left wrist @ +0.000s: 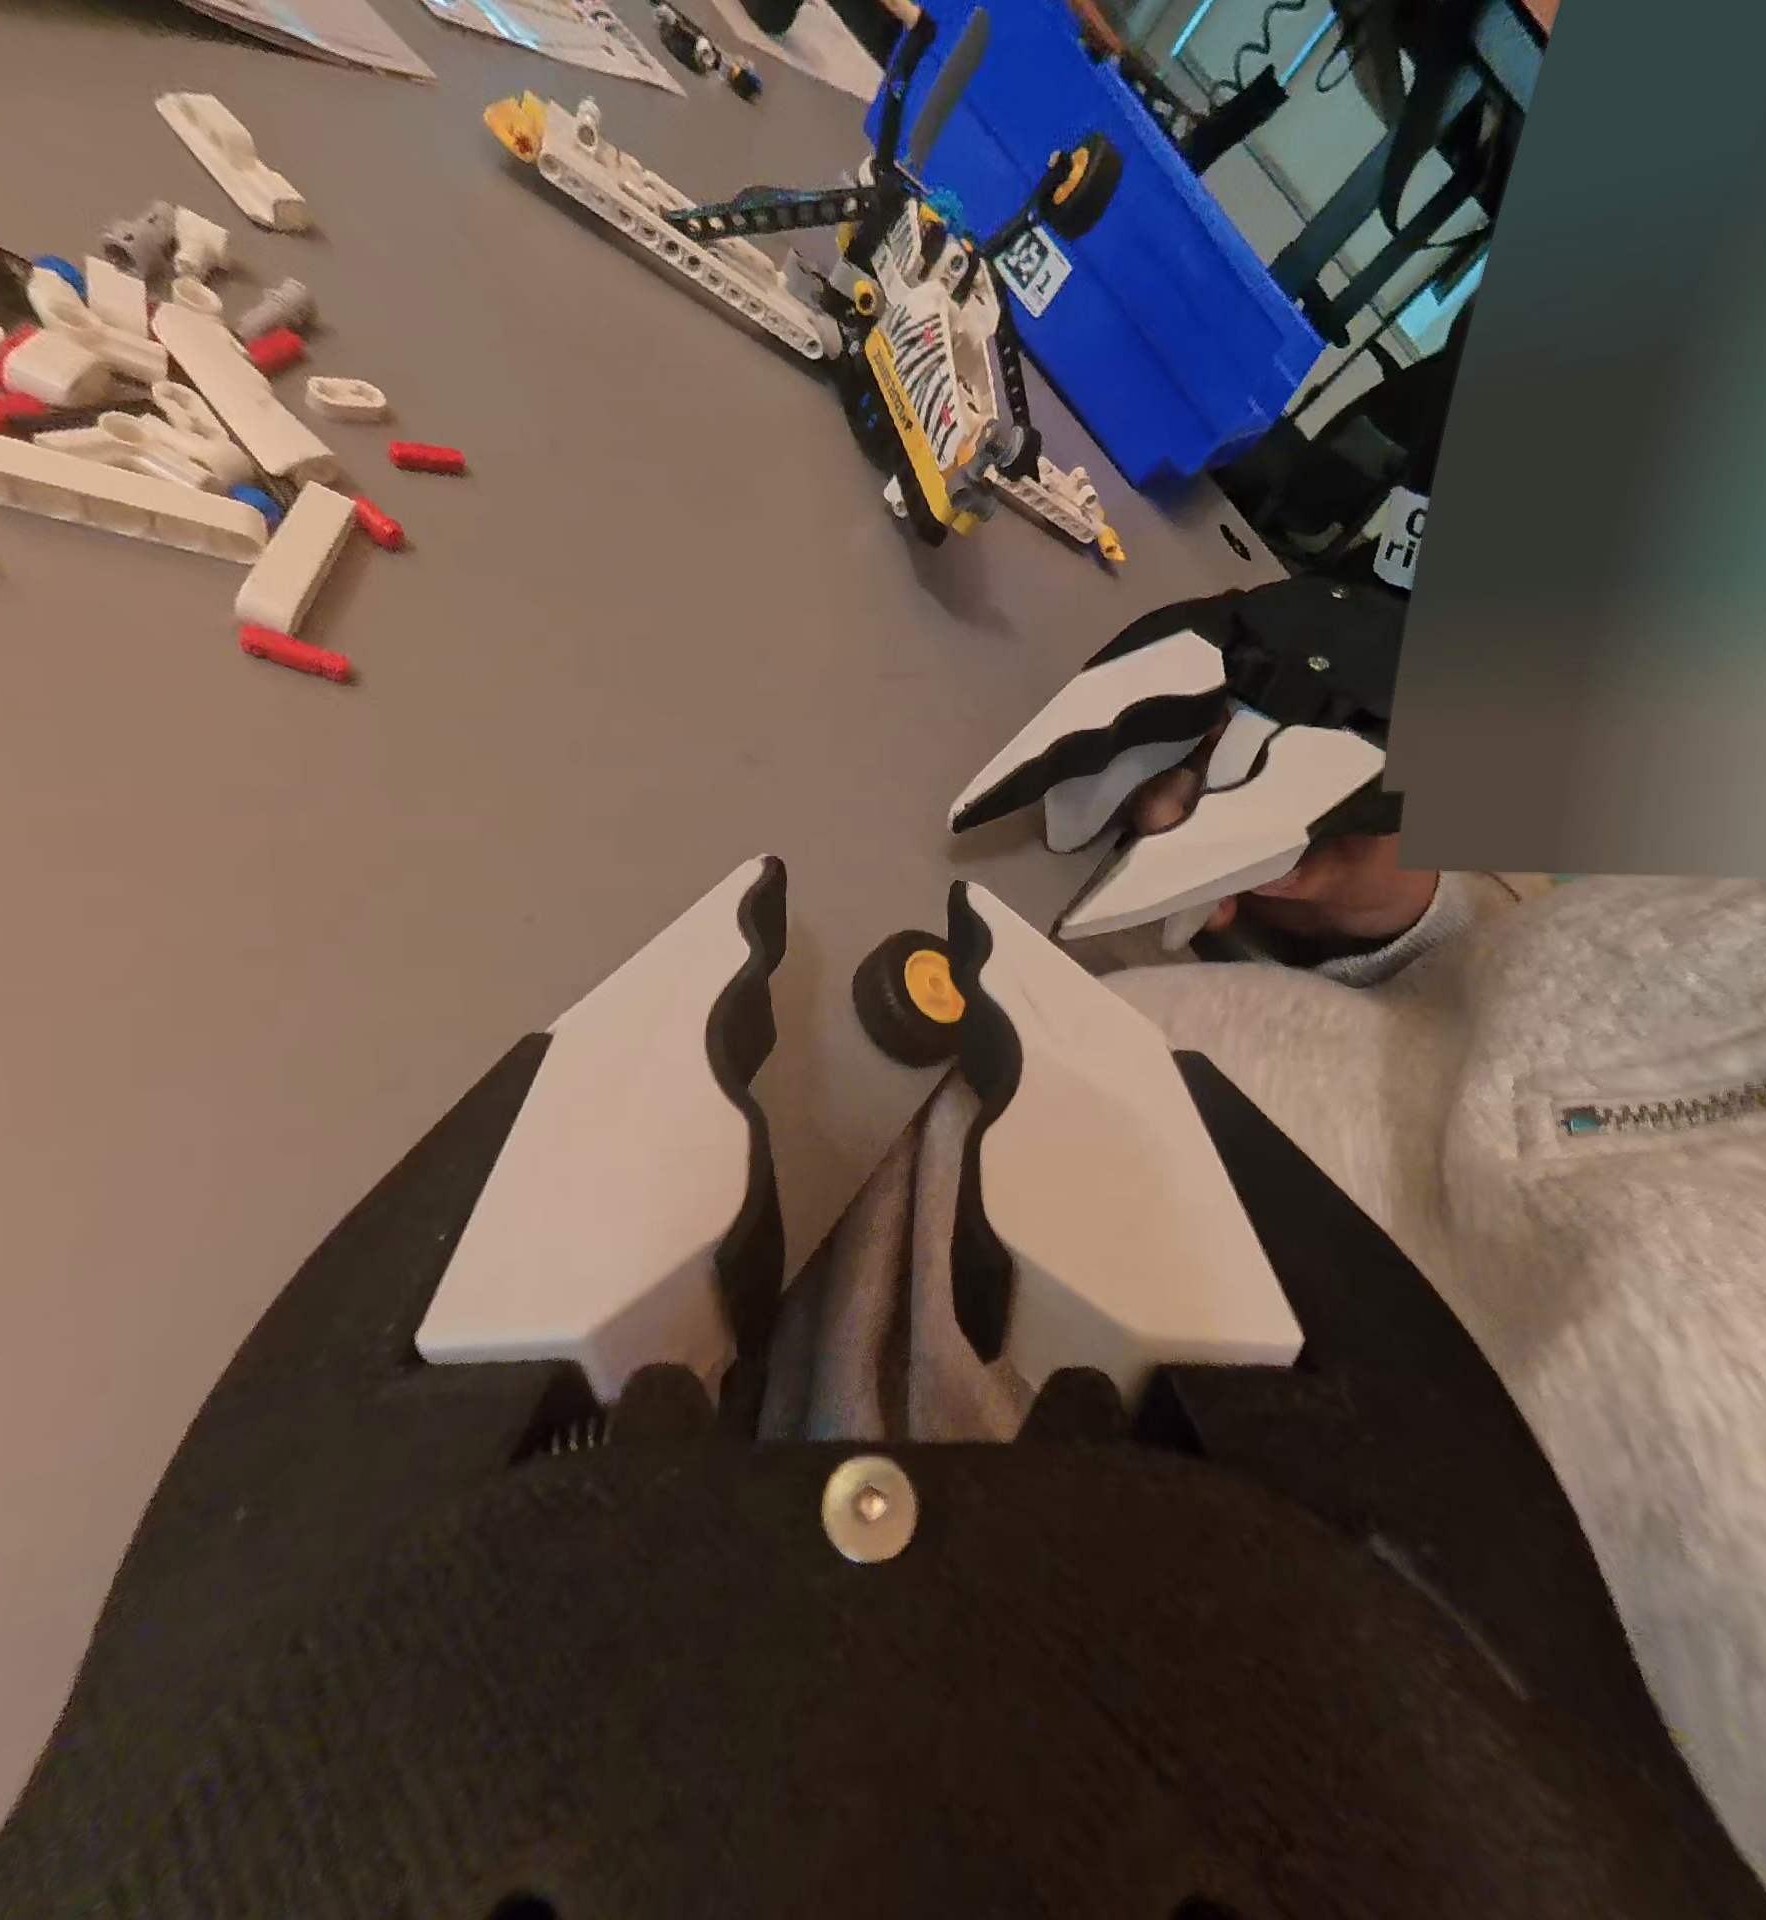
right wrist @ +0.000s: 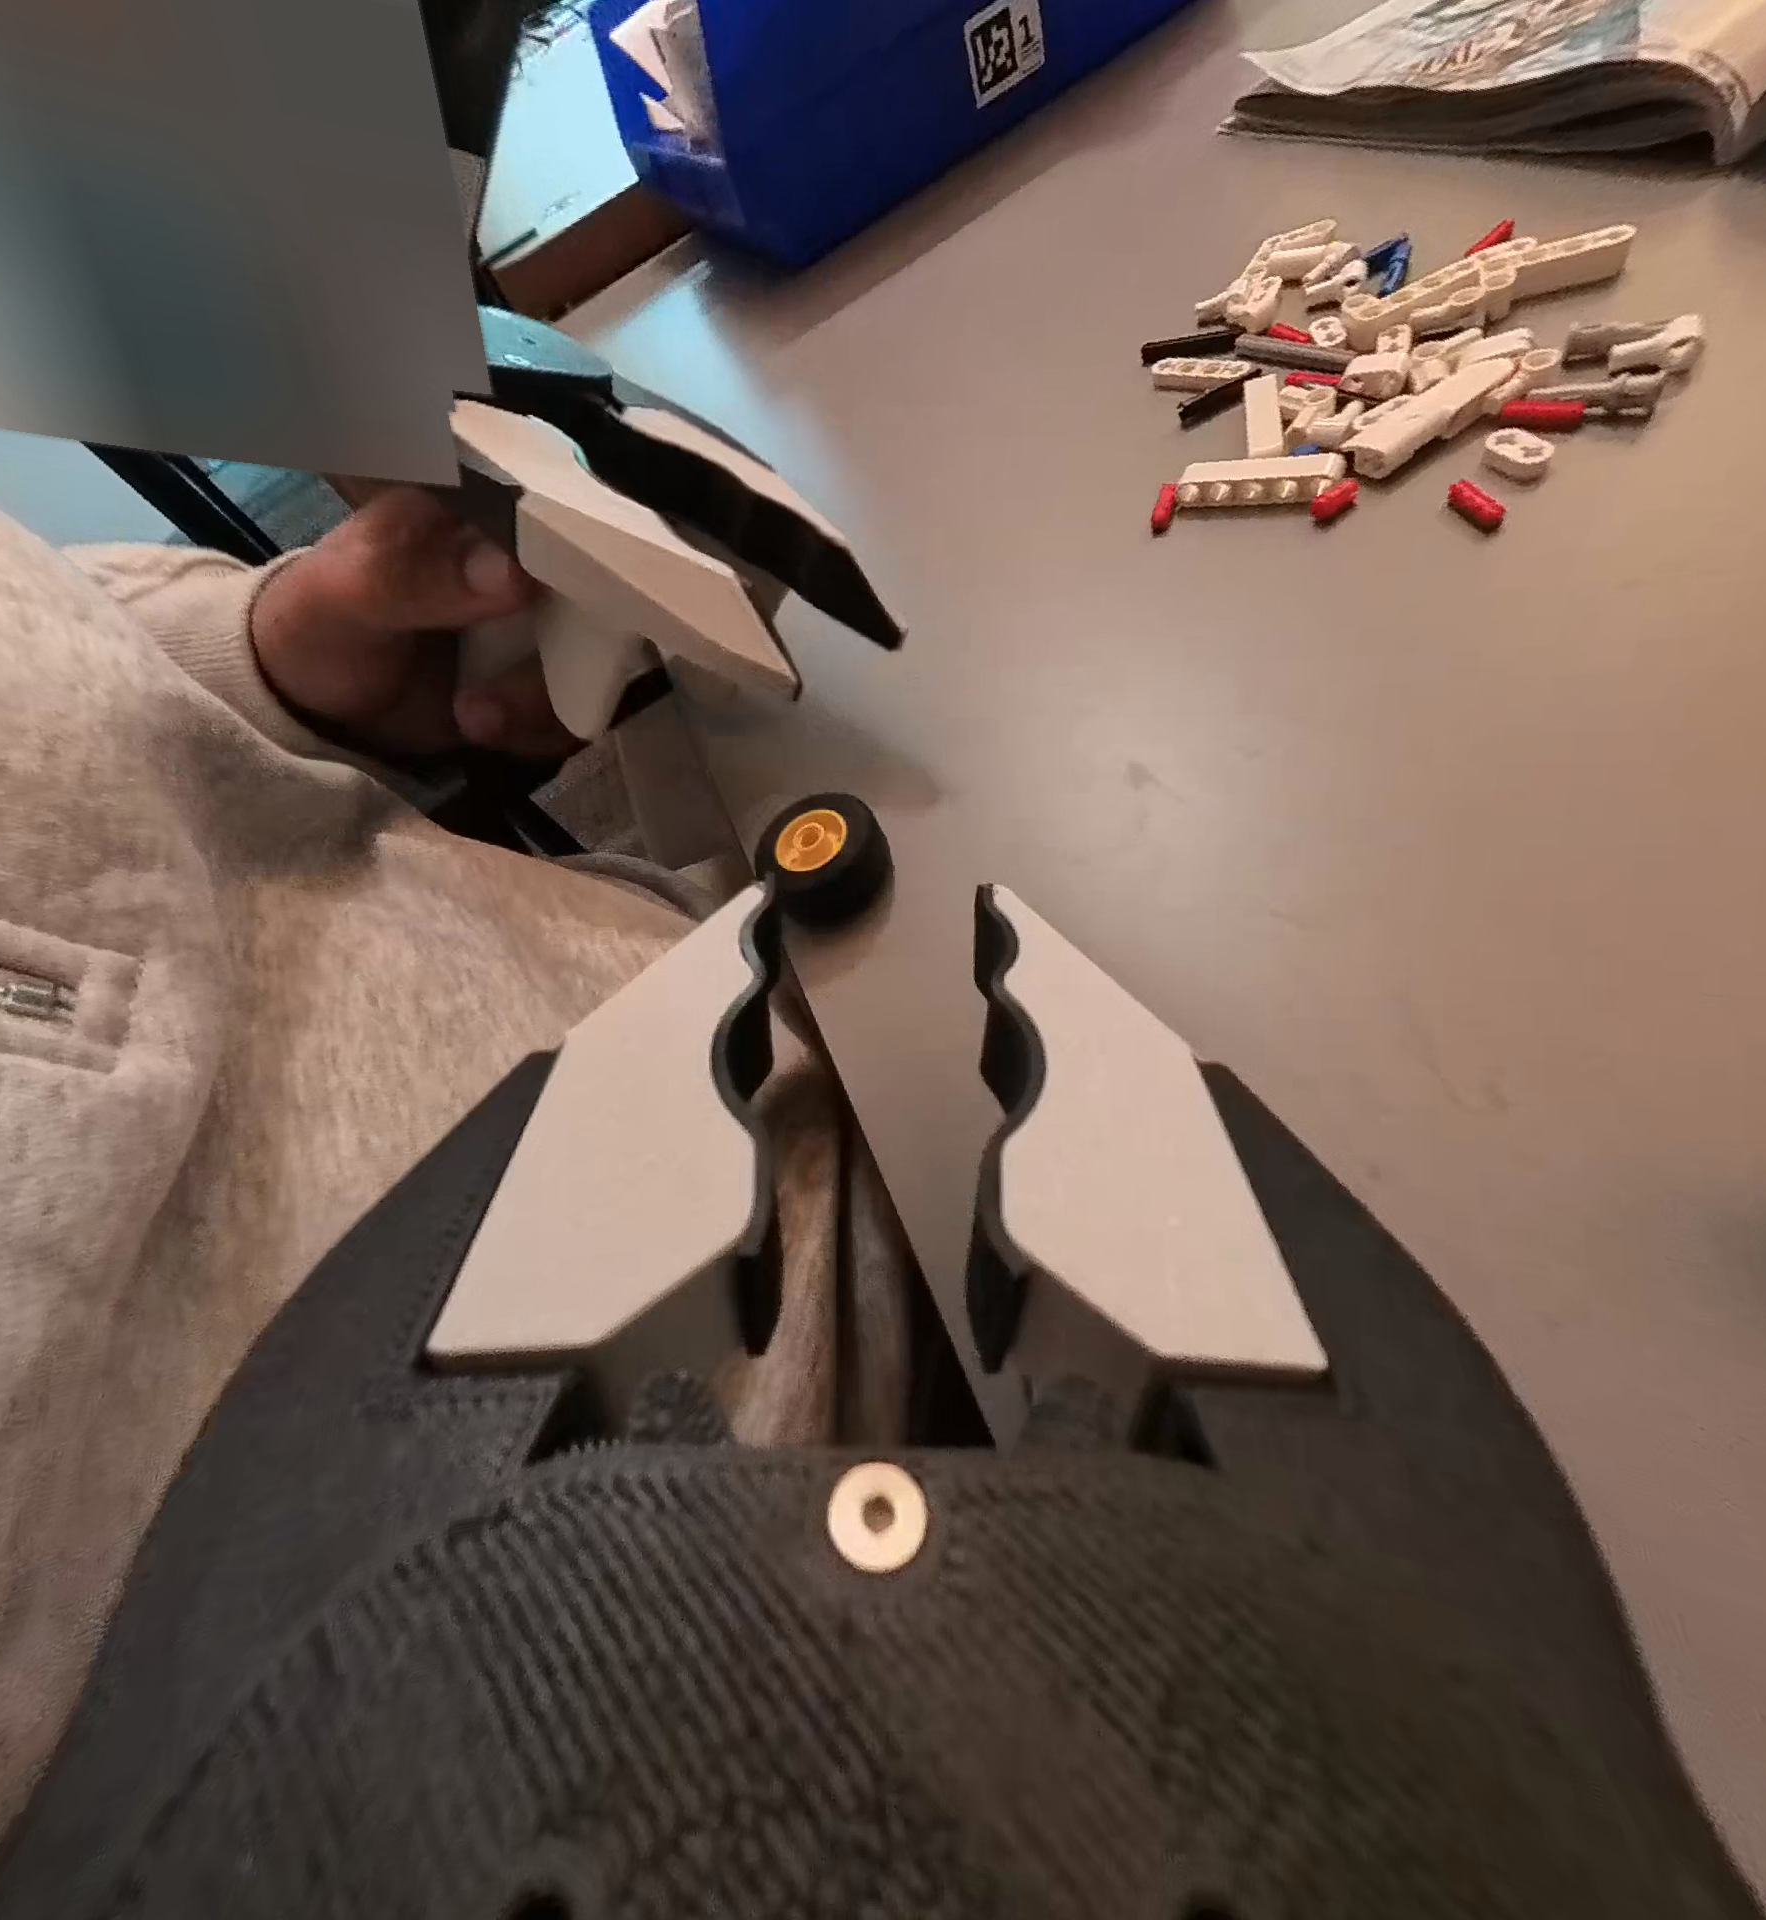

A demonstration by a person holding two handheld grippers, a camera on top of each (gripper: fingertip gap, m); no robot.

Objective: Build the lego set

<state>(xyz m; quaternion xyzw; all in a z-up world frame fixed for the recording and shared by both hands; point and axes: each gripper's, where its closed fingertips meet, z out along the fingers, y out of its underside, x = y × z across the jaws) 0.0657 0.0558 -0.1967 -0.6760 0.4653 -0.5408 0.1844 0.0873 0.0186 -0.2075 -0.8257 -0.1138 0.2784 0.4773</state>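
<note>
Blue bin (right wrist: 858, 135) holding white pieces (right wrist: 676, 52)

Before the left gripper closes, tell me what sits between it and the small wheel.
Nothing visible. The small wheel lies on the table near its front edge, between the open left gripper fingers, right against the right-hand finger. The right gripper is beside it, apart.

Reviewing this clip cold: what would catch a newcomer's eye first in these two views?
Probably the small black wheel with a yellow hub, lying at the near table edge; both grippers, left and right, point at it with open jaws. Next, the half-built yellow, white and black model beside the blue bin at the far edge. Then the loose white and red pieces scattered on the grey table.
</note>
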